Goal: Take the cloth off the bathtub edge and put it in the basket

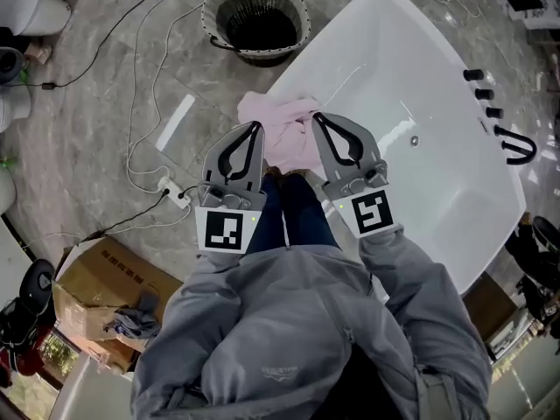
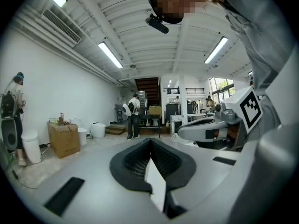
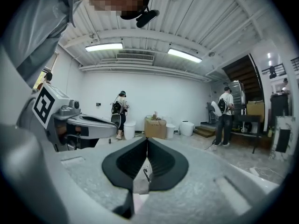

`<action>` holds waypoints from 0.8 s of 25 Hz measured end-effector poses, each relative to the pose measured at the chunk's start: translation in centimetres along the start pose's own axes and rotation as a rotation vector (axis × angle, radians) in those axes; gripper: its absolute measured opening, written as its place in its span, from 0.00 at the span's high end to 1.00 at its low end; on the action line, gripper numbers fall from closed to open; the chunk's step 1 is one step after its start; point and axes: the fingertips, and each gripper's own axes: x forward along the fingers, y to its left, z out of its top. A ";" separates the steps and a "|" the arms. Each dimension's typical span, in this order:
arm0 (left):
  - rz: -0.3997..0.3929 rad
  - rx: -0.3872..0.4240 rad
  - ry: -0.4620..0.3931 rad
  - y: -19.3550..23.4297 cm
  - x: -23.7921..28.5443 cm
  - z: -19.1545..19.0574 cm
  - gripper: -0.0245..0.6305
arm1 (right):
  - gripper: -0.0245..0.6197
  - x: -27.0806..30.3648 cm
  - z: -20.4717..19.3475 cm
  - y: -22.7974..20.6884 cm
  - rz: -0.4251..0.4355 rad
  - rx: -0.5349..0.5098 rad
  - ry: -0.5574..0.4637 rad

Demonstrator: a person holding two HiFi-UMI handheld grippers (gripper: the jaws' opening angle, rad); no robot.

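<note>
A pink cloth (image 1: pixel 282 131) lies bunched over the near edge of the white bathtub (image 1: pixel 411 94). The round dark-lined basket (image 1: pixel 256 20) stands on the floor beyond the tub's left end. My left gripper (image 1: pixel 256 127) hangs just left of the cloth and my right gripper (image 1: pixel 317 117) just right of it, both above it. Each has its jaws shut with nothing between them. In the left gripper view the fingertips (image 2: pixel 150 140) meet and point level into the room. The right gripper view shows the same, its fingertips (image 3: pixel 147 139) closed. The cloth shows in neither gripper view.
A power strip (image 1: pixel 175 191) and loose cables lie on the marble floor to the left. An open cardboard box (image 1: pixel 105 283) stands at lower left. Black taps (image 1: pixel 494 112) line the tub's far rim. Two people stand far off in the room (image 3: pixel 120 113).
</note>
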 end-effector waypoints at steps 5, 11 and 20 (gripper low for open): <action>0.003 -0.040 0.046 -0.2 1.1 -4.7 0.96 | 0.95 0.6 -5.6 0.0 0.031 0.004 0.084; 0.001 -0.059 0.074 -0.4 1.9 -8.8 0.96 | 0.95 0.9 -10.8 -0.3 0.034 0.035 0.132; -0.044 -0.047 0.120 -0.6 3.2 -14.5 0.96 | 0.95 1.3 -17.0 -0.1 0.061 0.037 0.230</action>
